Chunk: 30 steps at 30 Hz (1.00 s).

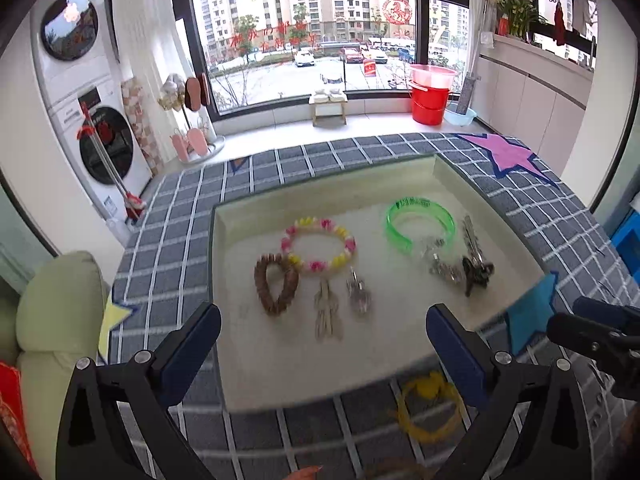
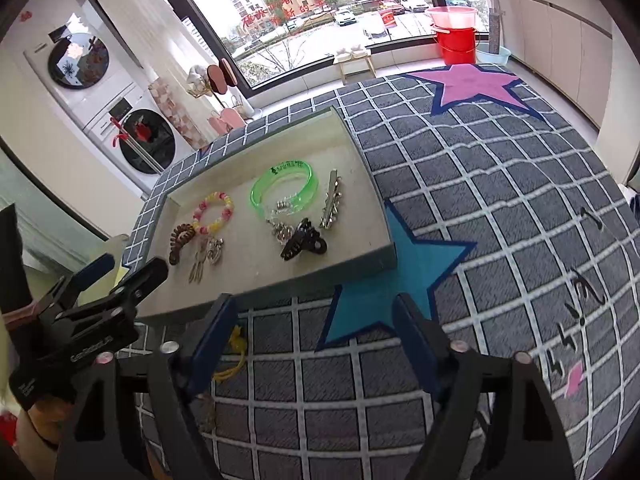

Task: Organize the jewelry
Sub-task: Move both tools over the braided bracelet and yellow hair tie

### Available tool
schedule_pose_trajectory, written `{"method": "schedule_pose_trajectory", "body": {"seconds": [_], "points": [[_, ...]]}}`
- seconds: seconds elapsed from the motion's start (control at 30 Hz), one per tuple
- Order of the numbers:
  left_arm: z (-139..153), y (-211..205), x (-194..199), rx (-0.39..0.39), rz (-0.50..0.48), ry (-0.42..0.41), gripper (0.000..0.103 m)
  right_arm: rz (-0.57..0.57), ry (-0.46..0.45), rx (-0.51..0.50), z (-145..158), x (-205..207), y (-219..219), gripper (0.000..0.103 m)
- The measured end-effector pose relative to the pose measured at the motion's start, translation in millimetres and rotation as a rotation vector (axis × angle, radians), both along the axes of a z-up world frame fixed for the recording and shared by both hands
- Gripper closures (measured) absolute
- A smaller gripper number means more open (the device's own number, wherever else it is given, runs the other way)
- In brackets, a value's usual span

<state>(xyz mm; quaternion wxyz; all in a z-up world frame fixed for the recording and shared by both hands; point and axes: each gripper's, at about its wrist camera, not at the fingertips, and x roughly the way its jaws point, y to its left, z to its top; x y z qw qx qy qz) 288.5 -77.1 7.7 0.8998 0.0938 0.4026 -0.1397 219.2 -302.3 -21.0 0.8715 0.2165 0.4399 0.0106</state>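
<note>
A shallow tray (image 1: 248, 272) is sitting on the checked surface, holding the jewelry. A brown coil band (image 1: 276, 289) is lying at its left, touching a pink-and-yellow bead bracelet (image 1: 319, 245). Silver earrings (image 1: 328, 314) are lying just below. A green bangle (image 1: 420, 224) is resting at right, beside a silver clip (image 1: 471, 236) and black claw clip (image 1: 477, 274). A yellow hair tie (image 1: 428, 408) is lying outside the tray.

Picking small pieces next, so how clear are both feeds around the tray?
Left wrist: tray evenly daylit, earrings slightly soft, yellow item below blurred. Right wrist: sharper on the green bangle; strong fisheye bending at edges; no glare.
</note>
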Motion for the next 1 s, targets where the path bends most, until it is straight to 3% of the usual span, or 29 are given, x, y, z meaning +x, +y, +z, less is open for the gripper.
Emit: {"method": "schedule_pose_trajectory", "body": {"seconds": [0.5, 0.7, 1.0], "points": [[-7.1, 25.4, -54.2, -0.027, 0.014, 0.043, 0.000, 0.009, 0.017, 0.028, -9.7, -32.7, 15.4, 0.015], [-15.8, 37.6, -72.9, 0.003, 0.036, 0.030, 0.000, 0.022, 0.026, 0.017, -11.2, -41.1, 22.9, 0.015], [-40.4, 53.4, -82.5, -0.034, 0.028, 0.118, 0.000, 0.084, 0.097, -0.025, -18.1, -35.1, 38.1, 0.015]]}}
